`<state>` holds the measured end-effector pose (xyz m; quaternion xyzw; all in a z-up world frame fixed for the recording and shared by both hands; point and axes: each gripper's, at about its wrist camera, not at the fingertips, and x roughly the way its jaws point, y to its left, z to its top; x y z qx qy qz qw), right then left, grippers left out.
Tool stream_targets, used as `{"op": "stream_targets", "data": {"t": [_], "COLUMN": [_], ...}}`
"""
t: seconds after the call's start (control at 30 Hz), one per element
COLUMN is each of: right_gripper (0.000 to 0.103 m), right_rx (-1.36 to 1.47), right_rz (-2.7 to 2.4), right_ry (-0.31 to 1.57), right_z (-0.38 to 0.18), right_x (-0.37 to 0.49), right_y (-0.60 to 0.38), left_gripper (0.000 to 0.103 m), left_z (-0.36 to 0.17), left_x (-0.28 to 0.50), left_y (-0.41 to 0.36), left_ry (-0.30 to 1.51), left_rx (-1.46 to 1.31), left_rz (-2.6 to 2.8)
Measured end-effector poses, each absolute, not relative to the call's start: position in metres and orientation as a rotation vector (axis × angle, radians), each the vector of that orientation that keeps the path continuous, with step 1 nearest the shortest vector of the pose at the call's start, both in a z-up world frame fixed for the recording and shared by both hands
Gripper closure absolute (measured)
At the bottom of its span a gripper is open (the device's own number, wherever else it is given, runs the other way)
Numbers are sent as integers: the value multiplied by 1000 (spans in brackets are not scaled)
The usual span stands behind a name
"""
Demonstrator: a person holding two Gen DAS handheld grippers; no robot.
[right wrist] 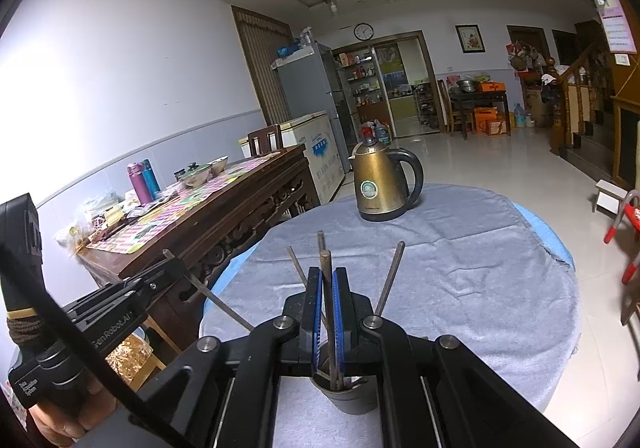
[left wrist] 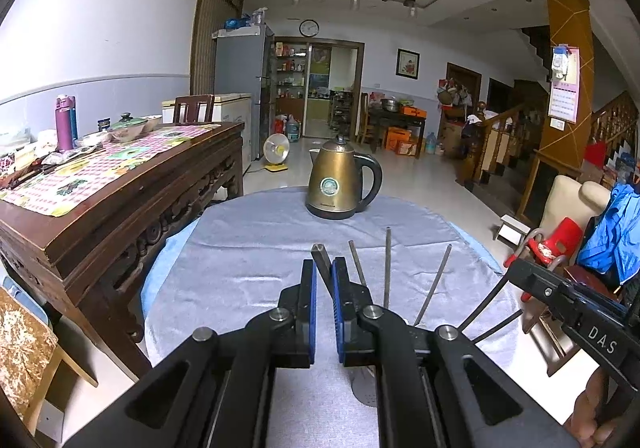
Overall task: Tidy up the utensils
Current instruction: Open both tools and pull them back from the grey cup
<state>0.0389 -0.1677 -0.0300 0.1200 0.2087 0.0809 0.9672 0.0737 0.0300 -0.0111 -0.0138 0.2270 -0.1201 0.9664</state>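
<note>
over a round surface (right wrist: pixel 460 268) draped in grey cloth, the right gripper (right wrist: pixel 327 288) clamps a brown chopstick (right wrist: pixel 326 268) whose lower end stands in a dark holder cup (right wrist: pixel 352 398) directly beneath its fingers. the left gripper (left wrist: pixel 324 280) pinches a dark square-ended chopstick (left wrist: pixel 321 254) just to the left. three more chopsticks (left wrist: pixel 387 268) lean out of the cup, fanned apart. farther back on the cloth stands a bronze kettle (right wrist: pixel 380 183), well apart from the cup.
</note>
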Motion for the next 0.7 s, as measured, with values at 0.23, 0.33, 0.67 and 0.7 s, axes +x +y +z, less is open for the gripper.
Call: {"op": "stream_targets", "data": {"t": [0.23, 0.33, 0.67, 0.7], "right_gripper": [97, 97, 97, 97], "right_rx": [246, 249, 248, 249], "right_rz": [175, 182, 200, 199], "right_ry": [434, 440, 454, 454], "right_z": [-32, -34, -38, -38], "right_x": [44, 47, 55, 55], "right_y": [-162, -159, -150, -150], "left_gripper": [94, 94, 94, 94], "left_z": [-13, -13, -14, -14], "left_x": [73, 73, 75, 75], "left_y": [34, 36, 40, 40], "left_ry": [464, 467, 482, 483], "left_rx": [-26, -25, -24, -23], "left_rz": [-234, -231, -220, -220]}}
